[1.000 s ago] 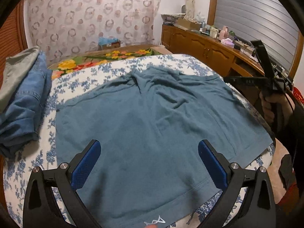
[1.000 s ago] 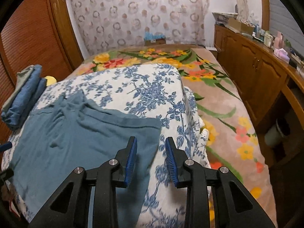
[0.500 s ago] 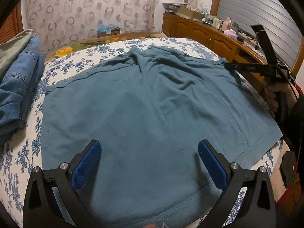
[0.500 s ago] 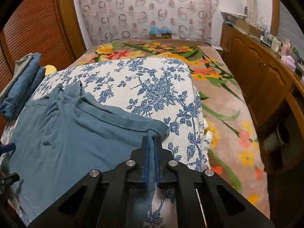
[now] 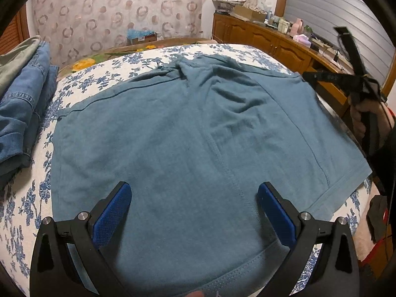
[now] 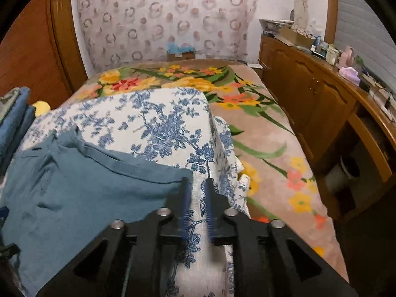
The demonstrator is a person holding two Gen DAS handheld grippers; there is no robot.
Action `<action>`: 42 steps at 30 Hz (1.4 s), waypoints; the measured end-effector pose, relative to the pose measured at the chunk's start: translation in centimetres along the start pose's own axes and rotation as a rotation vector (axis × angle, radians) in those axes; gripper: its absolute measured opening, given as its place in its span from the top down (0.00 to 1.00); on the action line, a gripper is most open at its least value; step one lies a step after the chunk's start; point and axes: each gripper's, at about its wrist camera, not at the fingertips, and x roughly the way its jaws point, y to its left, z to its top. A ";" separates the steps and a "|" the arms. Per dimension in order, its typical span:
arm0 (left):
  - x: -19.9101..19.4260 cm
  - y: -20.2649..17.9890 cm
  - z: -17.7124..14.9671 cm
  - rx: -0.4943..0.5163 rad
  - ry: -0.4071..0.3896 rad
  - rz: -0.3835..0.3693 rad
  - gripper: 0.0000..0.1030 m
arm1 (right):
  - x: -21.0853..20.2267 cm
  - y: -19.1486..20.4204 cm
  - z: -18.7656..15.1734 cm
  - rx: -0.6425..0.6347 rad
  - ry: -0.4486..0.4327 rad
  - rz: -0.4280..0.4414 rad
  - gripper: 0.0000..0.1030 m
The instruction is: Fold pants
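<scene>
Left wrist cam sat low and close over the near edge of the teal pants point(image 5: 198, 136), facing the far curtain wall. Right wrist cam looked from the pants' right corner point(image 6: 86, 185) the same way. Both caught the floral bedspread point(image 5: 148, 59).

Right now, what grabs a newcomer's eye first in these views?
The teal-blue pants dominate, spread flat across the blue-floral bedspread. The left gripper hangs wide open over their near hem, while the right gripper sits open beside the pants' corner, gripping nothing. Folded jeans are stacked at the bed's left edge.
</scene>
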 end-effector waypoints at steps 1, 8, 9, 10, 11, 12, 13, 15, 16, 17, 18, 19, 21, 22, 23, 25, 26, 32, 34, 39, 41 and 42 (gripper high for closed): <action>0.0 0.0 0.0 0.002 0.001 0.003 0.00 | -0.7 -0.1 -0.1 0.001 -0.012 0.010 0.69; 0.3 -0.6 0.0 0.031 0.015 0.045 0.00 | -5.0 2.4 -4.3 -0.042 -0.062 0.122 0.55; 0.3 -0.6 -0.1 0.030 0.015 0.046 0.00 | -5.6 3.1 -5.4 -0.063 -0.054 0.139 0.53; 0.2 -0.6 -0.1 0.030 0.014 0.048 0.00 | -6.2 3.6 -6.5 -0.085 -0.052 0.145 0.52; 0.2 -0.7 -0.1 0.029 0.014 0.049 0.00 | -6.8 4.2 -7.5 -0.108 -0.051 0.148 0.51; 0.2 -0.7 -0.2 0.027 0.014 0.051 0.00 | -7.3 4.8 -8.5 -0.132 -0.050 0.152 0.50; 0.2 -0.7 -0.2 0.025 0.014 0.054 0.00 | -7.8 5.4 -9.6 -0.153 -0.047 0.152 0.48; 0.2 -0.7 -0.2 0.023 0.010 0.057 0.00 | -8.6 6.0 -11.1 -0.171 -0.040 0.158 0.46; 0.2 -0.7 -0.2 0.023 0.009 0.056 0.00 | -8.8 6.2 -11.7 -0.176 -0.036 0.161 0.45; 0.2 -0.8 -0.2 0.024 0.011 0.056 0.00 | -9.1 6.3 -12.2 -0.177 -0.035 0.165 0.45; 0.2 -0.8 -0.2 0.025 0.012 0.054 0.00 | -9.3 6.4 -12.3 -0.175 -0.033 0.168 0.44; 0.1 -0.7 -0.2 0.029 0.015 0.047 0.00 | -9.5 6.4 -12.6 -0.172 -0.030 0.171 0.42; 0.0 -0.7 -0.3 0.038 0.022 0.038 0.00 | -9.9 6.2 -12.6 -0.169 -0.023 0.165 0.39; -0.2 -0.7 -0.4 0.042 0.027 0.034 0.00 | -9.9 6.1 -12.9 -0.167 -0.021 0.163 0.38; -0.3 -0.7 -0.6 0.043 0.031 0.035 0.00 | -9.8 6.0 -13.1 -0.164 -0.015 0.157 0.38; -0.8 -0.4 -0.8 0.032 0.037 0.032 0.00 | -9.6 6.0 -13.1 -0.164 -0.001 0.142 0.37; -1.3 -0.2 -1.0 0.027 0.027 0.026 0.00 | -9.5 6.4 -13.1 -0.170 -0.013 0.135 0.37; -4.9 1.4 -2.3 0.012 -0.060 0.027 0.00 | -9.5 7.3 -13.7 -0.181 -0.045 0.111 0.33; -5.6 2.1 -2.9 0.001 -0.073 0.033 0.00 | -9.2 7.7 -13.8 -0.178 -0.051 0.110 0.31; -7.1 4.7 -4.9 -0.053 -0.089 0.039 0.05 | -8.7 8.6 -14.4 -0.174 -0.064 0.107 0.28; -7.5 5.9 -5.6 -0.082 -0.088 0.050 0.14 | -8.7 8.7 -14.6 -0.170 -0.071 0.105 0.28; -7.8 6.4 -6.0 -0.092 -0.088 0.056 0.14 | -8.5 8.9 -14.5 -0.170 -0.073 0.104 0.27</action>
